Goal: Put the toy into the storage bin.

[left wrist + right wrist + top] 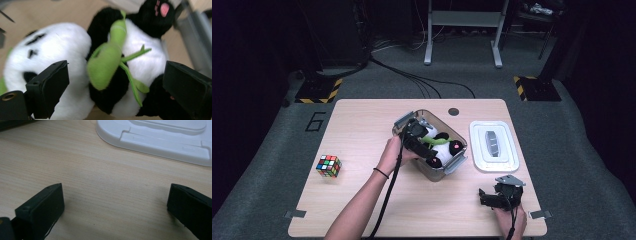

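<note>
Plush panda (75, 65): lies on its back in the clear box (460, 138) at mid-counter, head toward the far left of the box, pink-soled feet toward the near right.
Long axis: runs far-left to near-right along the box; in the left gripper view it crosses the gap between the jaws.
Left gripper (418, 141): right over the panda, jaws apart, one beside the white head, the other by the black leg; green bamboo (107, 60) on the belly sits between them.
Right gripper (493, 199): near right corner of the counter (362, 200), jaws apart over bare wood, well apart from the box.
Lid (493, 145): white, flat, just right of the box.
Nearer hand: the left, by far; closing should catch the body crosswise.
</note>
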